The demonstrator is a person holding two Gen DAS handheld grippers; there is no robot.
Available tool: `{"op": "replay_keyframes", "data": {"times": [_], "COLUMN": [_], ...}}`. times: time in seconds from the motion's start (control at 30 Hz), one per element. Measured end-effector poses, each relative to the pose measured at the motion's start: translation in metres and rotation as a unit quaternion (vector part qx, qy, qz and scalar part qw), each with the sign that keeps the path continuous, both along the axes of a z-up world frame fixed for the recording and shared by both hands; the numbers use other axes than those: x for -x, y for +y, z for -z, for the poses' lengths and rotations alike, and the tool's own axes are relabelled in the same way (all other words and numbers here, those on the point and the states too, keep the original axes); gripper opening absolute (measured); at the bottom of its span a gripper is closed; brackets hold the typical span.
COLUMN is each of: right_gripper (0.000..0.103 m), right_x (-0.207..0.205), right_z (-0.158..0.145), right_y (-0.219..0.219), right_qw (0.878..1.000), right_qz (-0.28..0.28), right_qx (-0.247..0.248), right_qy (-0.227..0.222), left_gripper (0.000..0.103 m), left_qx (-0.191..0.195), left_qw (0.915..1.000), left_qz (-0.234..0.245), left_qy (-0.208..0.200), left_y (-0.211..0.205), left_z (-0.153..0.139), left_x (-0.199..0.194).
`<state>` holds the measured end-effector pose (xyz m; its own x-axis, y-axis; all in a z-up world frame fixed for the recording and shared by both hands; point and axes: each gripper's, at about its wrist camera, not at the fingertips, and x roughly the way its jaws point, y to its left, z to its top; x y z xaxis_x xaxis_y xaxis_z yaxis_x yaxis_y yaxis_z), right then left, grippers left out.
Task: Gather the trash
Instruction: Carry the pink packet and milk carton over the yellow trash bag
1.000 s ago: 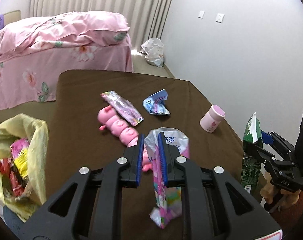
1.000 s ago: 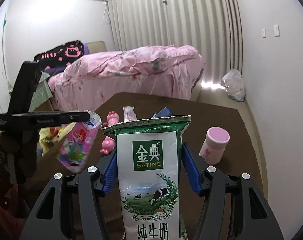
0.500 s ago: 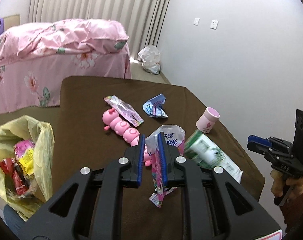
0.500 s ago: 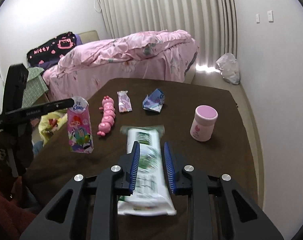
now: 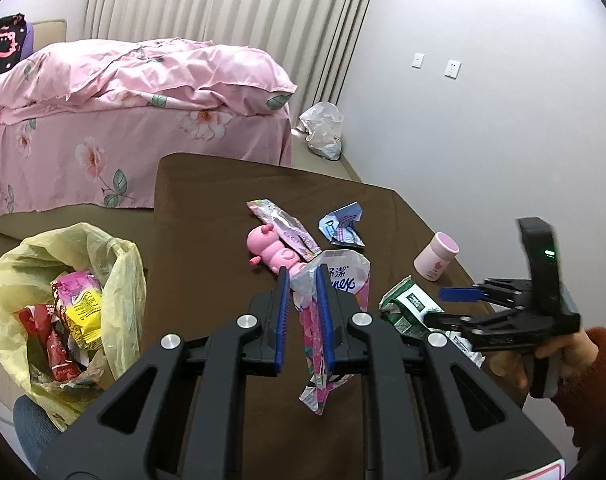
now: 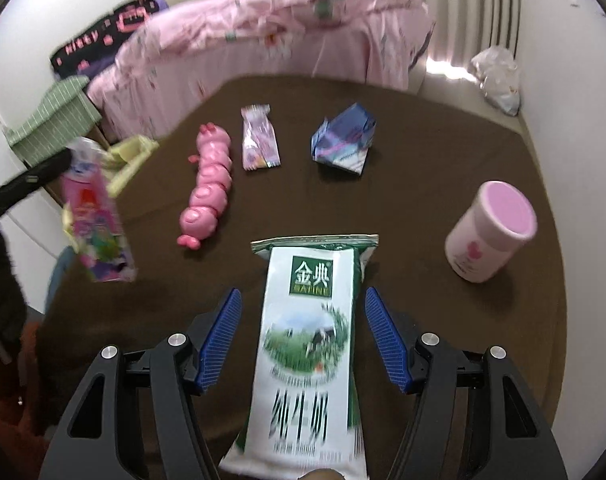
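Straddling the milk carton (image 6: 309,340) with its jaws swinging open, the right gripper (image 6: 303,340) isn't pinching anything; pads stand clear on both sides, carton lying flat on the brown table (image 6: 443,160), probably lining up a grab. Over at 9 o'clock, the left gripper (image 5: 303,320) is clamped narrow on a pink tissue packet (image 5: 331,320), dangling it by the top so it'll drop easily into the yellow trash bag (image 5: 115,280), which sits at the table's left edge already holding wrappers. Further out, around 11 to 1, still waiting: pink caterpillar toy (image 6: 209,184), purple wrapper (image 6: 259,140), crumpled blue packet (image 6: 343,140). Pink cup (image 6: 491,232) stands at 2, maybe not trash.
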<state>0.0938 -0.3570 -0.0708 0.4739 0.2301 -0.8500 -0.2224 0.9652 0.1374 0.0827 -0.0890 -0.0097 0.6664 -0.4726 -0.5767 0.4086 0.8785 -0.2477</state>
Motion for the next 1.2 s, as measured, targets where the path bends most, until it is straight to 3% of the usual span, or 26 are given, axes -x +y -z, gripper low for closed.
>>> {"op": "replay_keyframes", "data": {"times": [0.1, 0.2, 0.33, 0.57, 0.87, 0.97, 1.07, 1.2], "right_gripper": [0.06, 0.058, 0.057, 0.054, 0.054, 0.054, 0.054, 0.054], "right_x": [-0.024, -0.032, -0.019, 0.012, 0.022, 0.02, 0.012, -0.013], "right_z": [0.017, 0.016, -0.019, -0.069, -0.109, -0.122, -0.134, -0.145], "right_y": [0.003, 0.005, 0.009, 0.02, 0.057, 0.074, 0.096, 0.133], "right_qw": [0.999, 0.999, 0.999, 0.989, 0.969, 0.961, 0.952, 0.94], "right_qz": [0.008, 0.004, -0.009, -0.03, -0.067, -0.083, -0.1, -0.127], "right_qx": [0.007, 0.011, -0.001, -0.002, -0.023, -0.039, -0.065, -0.103], "right_qy": [0.037, 0.035, -0.032, -0.144, -0.236, -0.263, -0.284, -0.301], "left_gripper": [0.013, 0.013, 0.013, 0.013, 0.013, 0.013, 0.013, 0.013], "left_qx": [0.002, 0.004, 0.01, 0.023, 0.017, 0.007, 0.0, -0.013], "left_qw": [1.0, 0.9999, 0.9997, 0.9993, 0.9983, 0.9959, 0.9851, 0.9541], "left_qz": [-0.004, -0.009, -0.02, -0.029, -0.051, -0.079, -0.153, -0.274], "left_qy": [0.004, 0.006, 0.004, 0.002, -0.022, -0.042, -0.077, -0.12], "left_y": [0.004, 0.009, 0.018, 0.026, 0.043, 0.062, 0.106, 0.167], "left_z": [0.003, 0.005, 0.004, 0.002, -0.01, -0.018, -0.034, -0.039], "left_x": [-0.001, -0.002, -0.003, -0.002, 0.0, -0.002, -0.004, -0.008]}}
